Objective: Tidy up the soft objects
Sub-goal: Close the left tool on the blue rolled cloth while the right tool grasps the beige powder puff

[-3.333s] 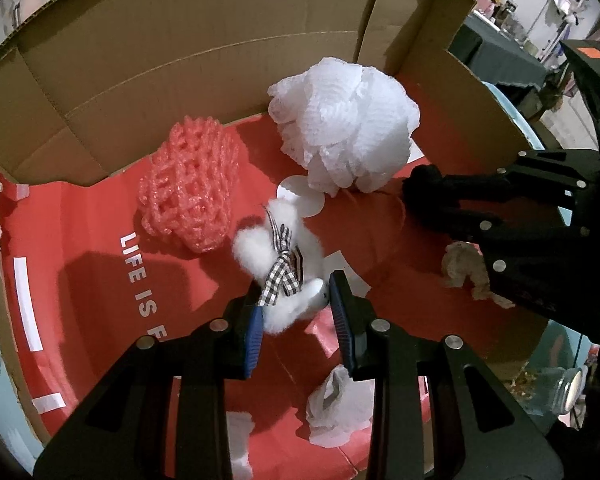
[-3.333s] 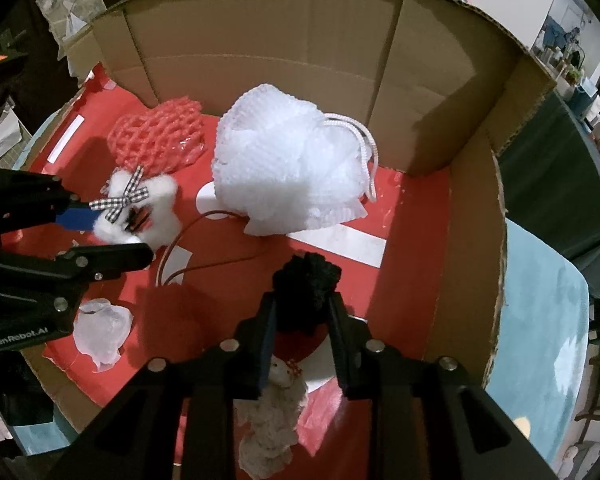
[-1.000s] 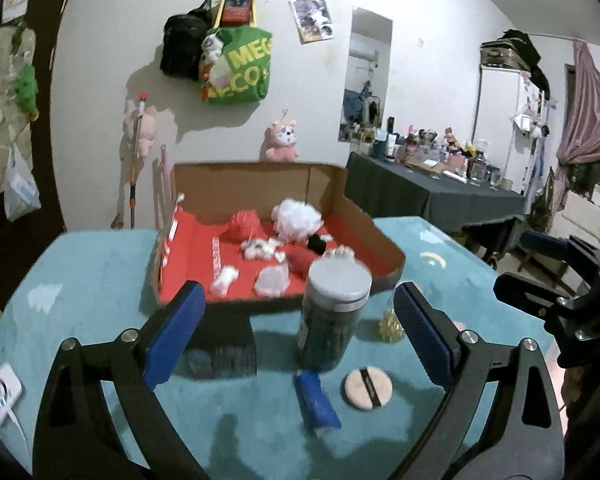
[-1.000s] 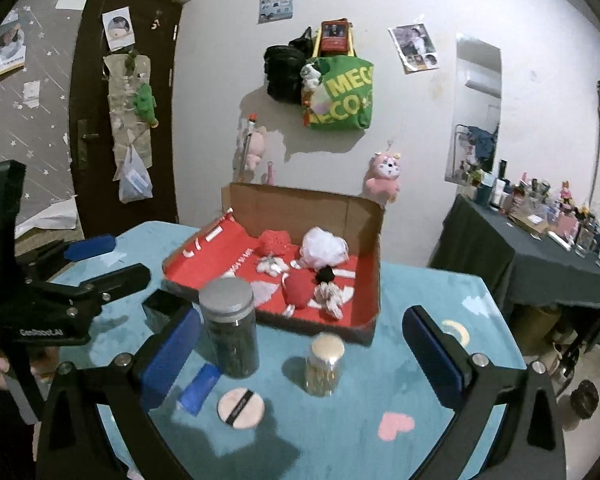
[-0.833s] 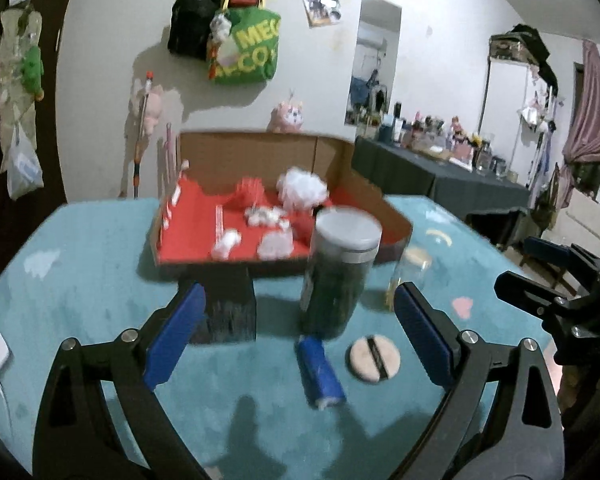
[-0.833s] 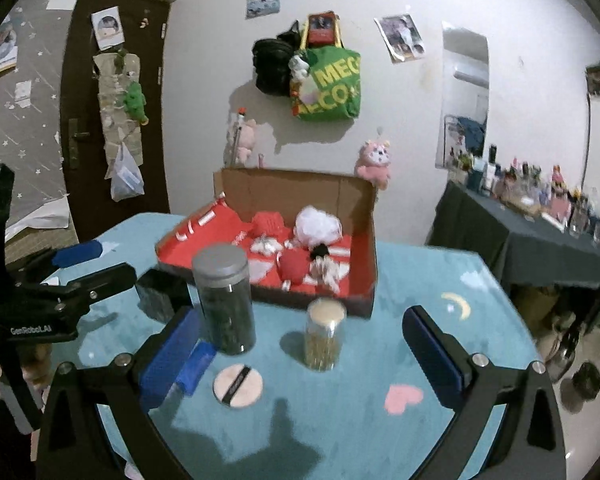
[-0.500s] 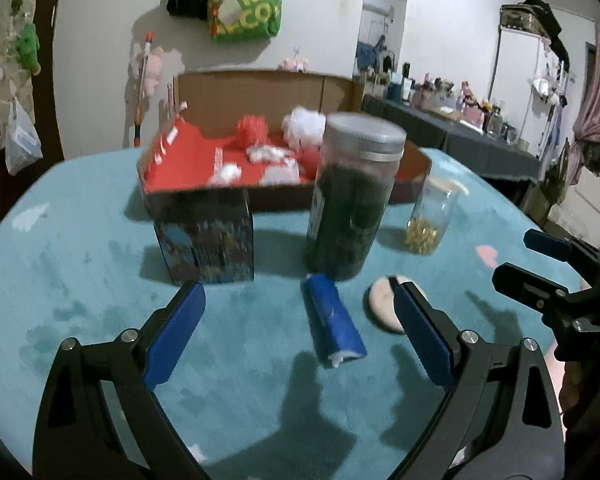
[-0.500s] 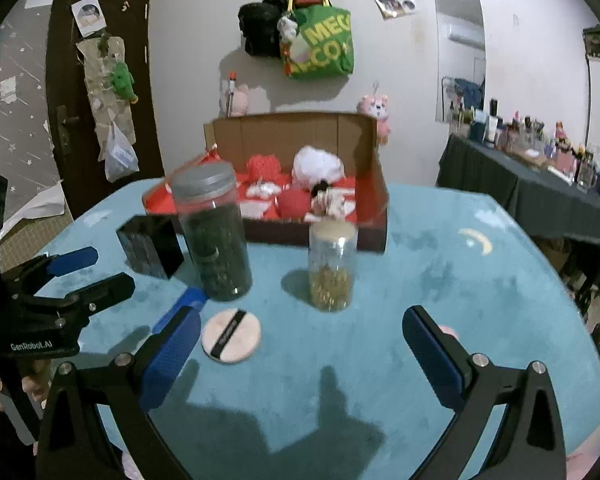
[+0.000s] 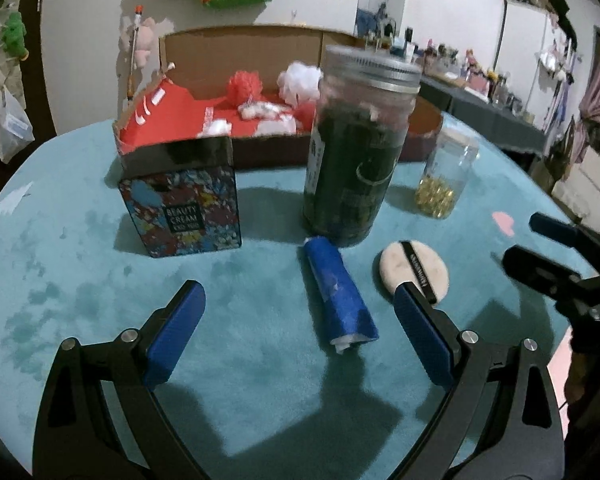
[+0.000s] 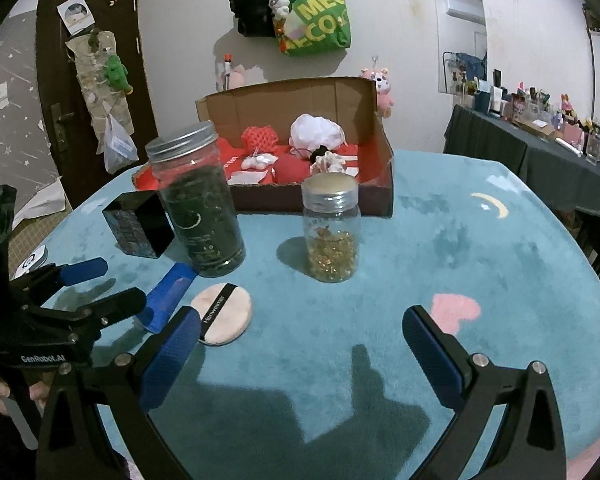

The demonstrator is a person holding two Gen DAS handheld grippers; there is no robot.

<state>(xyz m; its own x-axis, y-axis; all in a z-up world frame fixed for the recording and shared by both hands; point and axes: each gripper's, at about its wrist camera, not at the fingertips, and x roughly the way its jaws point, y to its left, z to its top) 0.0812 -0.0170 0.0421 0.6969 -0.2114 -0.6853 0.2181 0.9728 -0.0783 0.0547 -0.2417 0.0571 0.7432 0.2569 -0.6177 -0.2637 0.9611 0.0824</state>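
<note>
The left hand-held gripper [image 9: 298,316] hovers low over the teal desk [image 9: 100,320], its blue-padded fingers spread wide with nothing between them. The blue roll [image 9: 338,294] lies on the desk just ahead, between the fingers' lines, one end near the big jar [image 9: 358,148]. The round puff [image 9: 414,270] lies just beside the roll, close to the gripper's right finger. A patterned box [image 9: 182,200] stands left of the big jar, and a small jar [image 9: 446,174] stands to its right.

The right hand-held gripper [image 10: 300,348] is also spread wide and empty, above bare desk, with the puff by its left finger. Behind the jars, the carton [image 10: 312,200] holds the soft objects: red mesh [image 10: 260,138], a white pouf [image 10: 318,130] and smaller pieces.
</note>
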